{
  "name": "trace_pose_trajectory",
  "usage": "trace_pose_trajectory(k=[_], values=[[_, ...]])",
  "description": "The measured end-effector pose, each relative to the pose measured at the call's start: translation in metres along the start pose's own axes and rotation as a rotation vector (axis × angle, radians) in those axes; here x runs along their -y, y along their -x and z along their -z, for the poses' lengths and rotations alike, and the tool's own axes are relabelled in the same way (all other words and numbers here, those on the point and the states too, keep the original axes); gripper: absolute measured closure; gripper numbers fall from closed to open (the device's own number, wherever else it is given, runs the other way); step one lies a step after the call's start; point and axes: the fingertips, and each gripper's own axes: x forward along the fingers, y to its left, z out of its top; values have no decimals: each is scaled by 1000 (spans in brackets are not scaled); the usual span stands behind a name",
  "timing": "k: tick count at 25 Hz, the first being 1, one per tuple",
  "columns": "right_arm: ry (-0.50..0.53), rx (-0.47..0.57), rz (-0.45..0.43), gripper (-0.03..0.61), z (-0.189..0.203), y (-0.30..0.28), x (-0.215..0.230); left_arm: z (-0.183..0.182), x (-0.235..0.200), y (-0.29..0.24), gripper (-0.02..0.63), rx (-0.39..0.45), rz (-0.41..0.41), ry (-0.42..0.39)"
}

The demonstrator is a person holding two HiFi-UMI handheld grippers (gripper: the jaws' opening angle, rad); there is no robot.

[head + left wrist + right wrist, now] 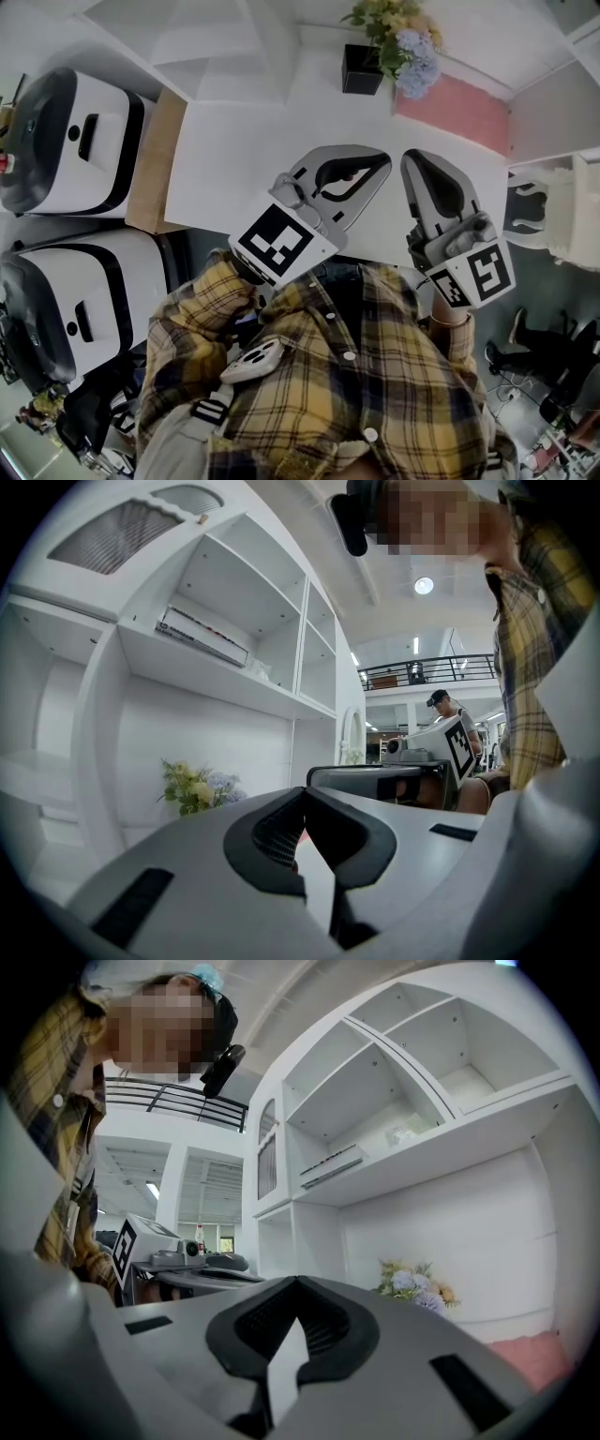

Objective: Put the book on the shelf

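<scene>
Both grippers were held close before the person's plaid shirt, over the near edge of a white counter. The left gripper was seen with its fingertips brought together and nothing caught between them. The right gripper was likewise closed at the tips and empty.

What appeared to be the book was laid flat on a board of the white shelf, in a compartment above the recess where a pot of flowers was set. It was placed high above and well apart from both sets of fingers, touched by neither. A pink pad was spread on the counter just beside the flowers.
</scene>
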Motion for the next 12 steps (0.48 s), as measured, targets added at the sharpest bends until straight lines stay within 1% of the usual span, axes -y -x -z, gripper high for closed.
trace_pose_trajectory(k=[4, 7, 12], values=[[0, -3, 8, 561, 2, 2, 2, 4, -2, 2, 594, 2, 5, 0], [-4, -9, 6, 561, 5, 1, 2, 8, -4, 4, 594, -20, 2, -11], [-6, -16, -6, 561, 4, -1, 2, 6, -8, 3, 594, -17, -11, 2]])
